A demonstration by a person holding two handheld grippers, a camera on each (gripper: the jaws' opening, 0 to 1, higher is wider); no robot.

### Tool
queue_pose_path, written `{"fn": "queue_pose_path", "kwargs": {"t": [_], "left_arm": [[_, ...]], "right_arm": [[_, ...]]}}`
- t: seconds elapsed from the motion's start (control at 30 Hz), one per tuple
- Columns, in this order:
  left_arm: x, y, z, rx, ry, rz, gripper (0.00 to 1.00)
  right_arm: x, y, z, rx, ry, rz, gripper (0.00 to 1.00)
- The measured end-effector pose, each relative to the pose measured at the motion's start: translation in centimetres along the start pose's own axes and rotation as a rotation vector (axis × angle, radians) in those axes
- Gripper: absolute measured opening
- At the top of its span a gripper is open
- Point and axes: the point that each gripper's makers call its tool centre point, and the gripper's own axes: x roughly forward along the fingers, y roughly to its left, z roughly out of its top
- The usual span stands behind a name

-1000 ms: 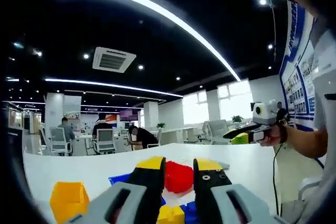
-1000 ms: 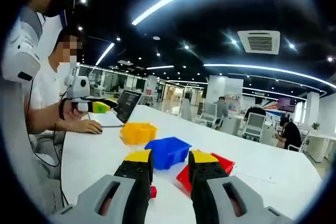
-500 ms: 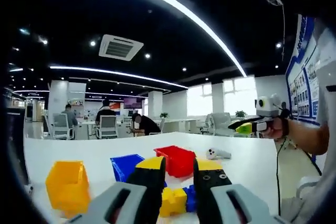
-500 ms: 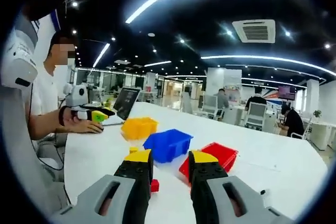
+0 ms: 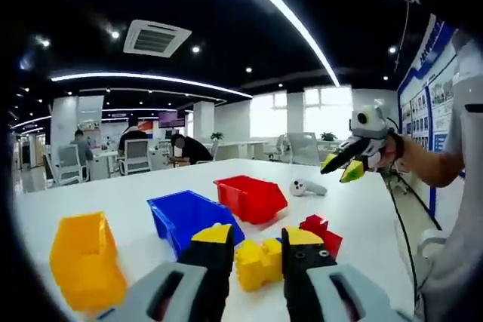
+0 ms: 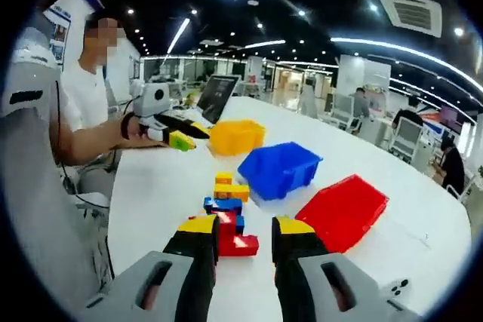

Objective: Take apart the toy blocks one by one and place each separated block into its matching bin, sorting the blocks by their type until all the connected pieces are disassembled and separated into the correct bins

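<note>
Left gripper view, blue wall poster (image 5: 429,88) – writing unreadable, left gripper (image 5: 259,240) spread, right gripper (image 6: 246,233) spread, joined blocks (image 6: 229,216) unmarked.

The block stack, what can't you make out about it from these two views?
- Left gripper view: block stack partly hidden behind that gripper's jaws; its base and joints unseen.
- Right gripper view: the stack's near red end sits behind the jaws.
- Blue bin, red bin: insides face away; contents unclear.

Both views look low across the white table (image 5: 136,201) from seemingly opposite ends, sharing 3 bins (image 6: 279,170).
</note>
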Motion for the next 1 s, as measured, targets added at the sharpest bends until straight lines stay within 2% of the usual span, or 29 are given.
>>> {"fn": "queue_pose_path", "kwargs": {"t": [0.1,0.23,0.3,0.37,0.4,0.47,0.5,0.63,0.8,0.93,0.97,1.0], "left_arm": [[0.5,0.5,-1.1,-0.027,0.034,-0.013,0.32],[1.1,0.3,-2.5,-0.018,0.069,-0.022,0.32],[1.2,0.2,-3.2,-0.016,0.081,-0.032,0.32],[1.3,0.1,-3.7,-0.022,0.086,-0.035,0.32],[1.3,0.1,-3.8,-0.023,0.087,-0.035,0.31],[1.3,0.3,-4.7,-0.033,0.109,-0.027,0.31],[1.3,0.4,-4.9,-0.032,0.112,-0.025,0.31],[1.1,0.5,-5.3,-0.04,0.099,-0.014,0.31],[0.9,0.4,-5.7,-0.065,0.082,-0.011,0.31],[0.7,0.2,-5.8,-0.072,0.074,-0.013,0.31],[0.5,0.2,-5.7,-0.071,0.069,-0.013,0.31],[0.4,0.1,-5.7,-0.071,0.063,-0.012,0.31]], "right_arm": [[2.1,0.8,1.0,-0.021,0.04,0.061,0.3],[4.7,1.5,2.4,-0.043,0.086,0.113,0.31],[6.4,1.9,2.7,-0.066,0.138,0.136,0.31],[8.5,2.5,2.1,-0.057,0.225,0.169,0.32],[8.7,2.5,1.9,-0.052,0.24,0.175,0.34],[10.5,2.8,0.3,0.034,0.377,0.187,0.38],[11.1,2.8,0.0,0.035,0.403,0.186,0.39],[12.4,2.7,-0.3,-0.011,0.46,0.172,0.37],[13.8,3.8,-0.2,-0.037,0.519,0.195,0.33],[13.9,3.6,-1.6,-0.029,0.635,0.18,0.33],[14.3,3.7,-1.8,-0.025,0.63,0.186,0.33],[14.5,3.8,-2.4,-0.014,0.661,0.186,0.34]]}}
